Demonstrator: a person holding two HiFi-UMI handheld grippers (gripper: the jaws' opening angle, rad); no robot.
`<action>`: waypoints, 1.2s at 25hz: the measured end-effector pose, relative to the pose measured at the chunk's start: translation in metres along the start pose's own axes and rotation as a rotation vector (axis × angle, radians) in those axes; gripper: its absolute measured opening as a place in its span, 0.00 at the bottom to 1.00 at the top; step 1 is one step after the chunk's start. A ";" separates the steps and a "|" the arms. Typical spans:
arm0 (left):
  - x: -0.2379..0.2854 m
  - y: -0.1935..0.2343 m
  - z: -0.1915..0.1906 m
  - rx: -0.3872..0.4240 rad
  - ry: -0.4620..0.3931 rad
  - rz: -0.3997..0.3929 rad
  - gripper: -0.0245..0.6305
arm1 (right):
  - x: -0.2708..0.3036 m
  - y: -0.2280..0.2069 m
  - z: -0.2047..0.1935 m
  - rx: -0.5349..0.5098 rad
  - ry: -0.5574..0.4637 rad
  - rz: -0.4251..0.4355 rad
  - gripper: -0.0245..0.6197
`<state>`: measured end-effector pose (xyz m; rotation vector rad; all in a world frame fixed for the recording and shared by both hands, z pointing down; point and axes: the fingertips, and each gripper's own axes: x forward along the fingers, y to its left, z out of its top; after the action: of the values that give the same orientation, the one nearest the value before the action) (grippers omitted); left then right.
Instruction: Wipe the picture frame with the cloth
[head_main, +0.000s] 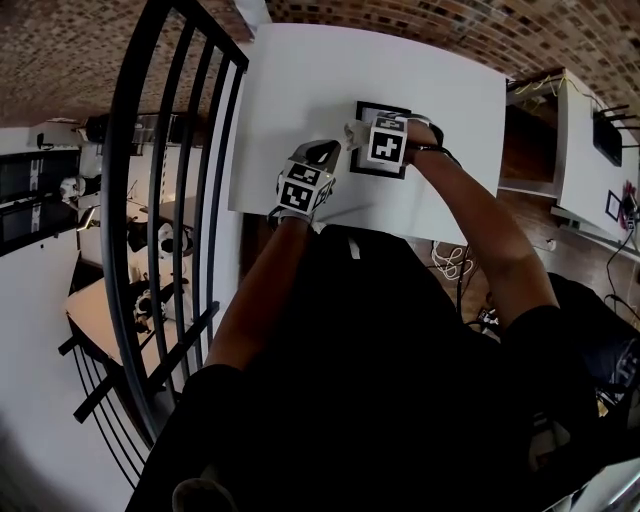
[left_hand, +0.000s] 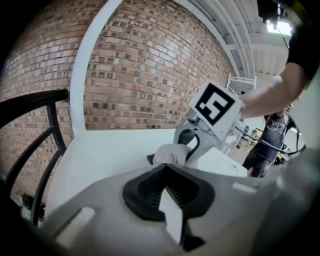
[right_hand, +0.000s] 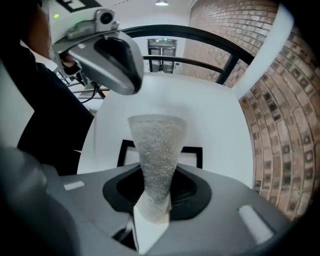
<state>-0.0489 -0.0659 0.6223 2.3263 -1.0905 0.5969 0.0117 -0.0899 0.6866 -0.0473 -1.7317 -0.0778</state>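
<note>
Picture frame: we are seeing a black rectangular picture frame (head_main: 381, 107) lying flat on the table, toward its 3 o'clock half in the head view. The right gripper is covering most of it. In the right gripper view its dark border (right_hand: 195, 152) is showing on both sides of the cloth.

Cloth: a pale, nubbly fabric cloth (right_hand: 157, 150) is sticking out of the right jaws as a folded strip that is widening toward its far end. In the head view its free end (head_main: 353, 133) is sitting over the frame's 9 o'clock edge. We cannot tell whether it is pressing on the frame.

Right gripper: we are finding the right gripper (right_hand: 152, 210) clenched on the near end of the cloth, hovering over the frame.

Left gripper: the left gripper (left_hand: 170, 210) is showing its jaws closed together with nothing between them. In the head view it (head_main: 322, 152) is sitting just beside the frame, at about 8 o'clock from it.

Table: a white flat-topped table (head_main: 300, 80) is carrying the frame.

Railing: a black metal railing (head_main: 170, 150) is running along the table's 9 o'clock side.

Wall: a red-brown brick wall (left_hand: 150, 75) is standing beyond the table's 12 o'clock edge.
</note>
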 end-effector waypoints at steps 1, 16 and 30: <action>0.002 -0.002 0.000 -0.001 0.002 -0.004 0.04 | -0.001 -0.010 -0.006 0.014 0.009 -0.013 0.22; 0.022 -0.006 -0.015 0.015 0.051 -0.008 0.04 | 0.030 -0.082 -0.041 0.022 0.117 -0.121 0.22; 0.025 -0.019 -0.016 -0.009 0.070 -0.027 0.04 | 0.038 0.009 -0.033 -0.009 0.084 0.037 0.22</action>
<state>-0.0219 -0.0597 0.6442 2.2909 -1.0264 0.6571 0.0392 -0.0839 0.7294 -0.0819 -1.6464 -0.0600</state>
